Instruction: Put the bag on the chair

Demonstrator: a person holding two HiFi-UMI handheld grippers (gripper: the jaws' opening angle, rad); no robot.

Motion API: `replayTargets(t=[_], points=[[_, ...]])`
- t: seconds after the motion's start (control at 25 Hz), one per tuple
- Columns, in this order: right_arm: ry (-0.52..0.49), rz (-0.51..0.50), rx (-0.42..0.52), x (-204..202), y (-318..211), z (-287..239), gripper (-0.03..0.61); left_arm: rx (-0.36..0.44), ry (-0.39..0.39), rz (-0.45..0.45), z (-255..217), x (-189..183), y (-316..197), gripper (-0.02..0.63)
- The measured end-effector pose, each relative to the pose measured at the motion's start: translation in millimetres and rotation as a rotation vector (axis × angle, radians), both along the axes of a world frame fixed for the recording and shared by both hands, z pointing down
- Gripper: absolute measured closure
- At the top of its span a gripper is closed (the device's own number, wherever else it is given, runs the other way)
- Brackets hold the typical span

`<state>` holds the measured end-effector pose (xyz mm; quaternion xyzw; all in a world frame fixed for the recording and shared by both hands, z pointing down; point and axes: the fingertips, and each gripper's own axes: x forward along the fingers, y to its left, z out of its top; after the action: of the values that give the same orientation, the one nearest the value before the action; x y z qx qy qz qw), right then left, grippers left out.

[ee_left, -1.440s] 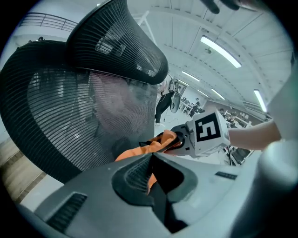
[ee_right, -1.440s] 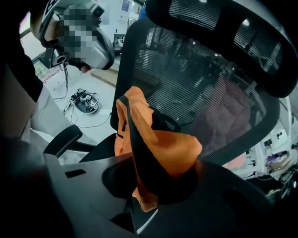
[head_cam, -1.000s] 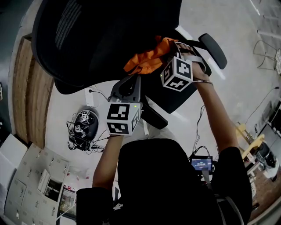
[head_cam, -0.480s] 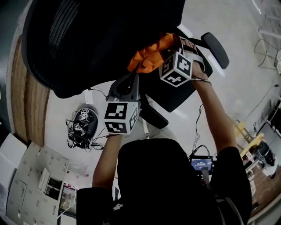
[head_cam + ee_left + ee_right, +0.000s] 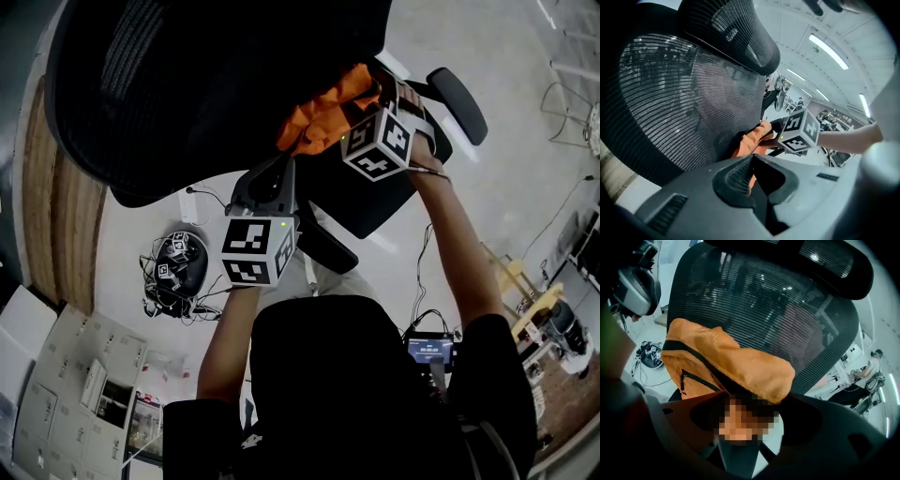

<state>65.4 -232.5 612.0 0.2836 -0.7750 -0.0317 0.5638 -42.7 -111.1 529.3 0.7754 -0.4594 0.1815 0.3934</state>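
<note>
An orange bag (image 5: 323, 112) rests on the black office chair, leaning against its mesh backrest (image 5: 206, 84). My right gripper (image 5: 361, 98) reaches into the bag from the right. In the right gripper view the bag (image 5: 731, 366) fills the middle and its lower edge hangs between the wide-apart jaws of that gripper (image 5: 750, 404). These jaws have just been opening and do not press on the fabric. My left gripper (image 5: 284, 167) sits lower, beside the seat, with its tips together and nothing held. From the left gripper view the bag (image 5: 752, 143) shows just past the left gripper (image 5: 757, 161).
The chair's right armrest (image 5: 457, 105) juts out beyond my right hand and the other armrest (image 5: 328, 251) lies under my left gripper. On the floor at left are a black device with tangled cables (image 5: 178, 267), a wooden platform (image 5: 56, 197) and white cabinets (image 5: 66, 375).
My right gripper has shifted slightly up towards the backrest and rolled, its marker cube turning. The bag has settled a little higher against the mesh. The left gripper has stayed put.
</note>
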Motion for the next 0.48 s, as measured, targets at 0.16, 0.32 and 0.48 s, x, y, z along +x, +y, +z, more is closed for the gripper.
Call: replayTargets(t=[0.16, 0.32, 0.48], points=[[-0.019, 0.036, 0.023, 4, -2, -3, 0.255, 0.004, 0.001, 0.001, -1, 0, 0, 0.603], [-0.040, 0.052, 0.025, 9, -2, -9, 0.253, 0.006, -0.003, 0.004, -2, 1, 1, 0.603], [-0.061, 0.053, 0.026, 15, 3, -17, 0.253, 0.016, -0.006, 0.002, -7, 6, 3, 0.603]])
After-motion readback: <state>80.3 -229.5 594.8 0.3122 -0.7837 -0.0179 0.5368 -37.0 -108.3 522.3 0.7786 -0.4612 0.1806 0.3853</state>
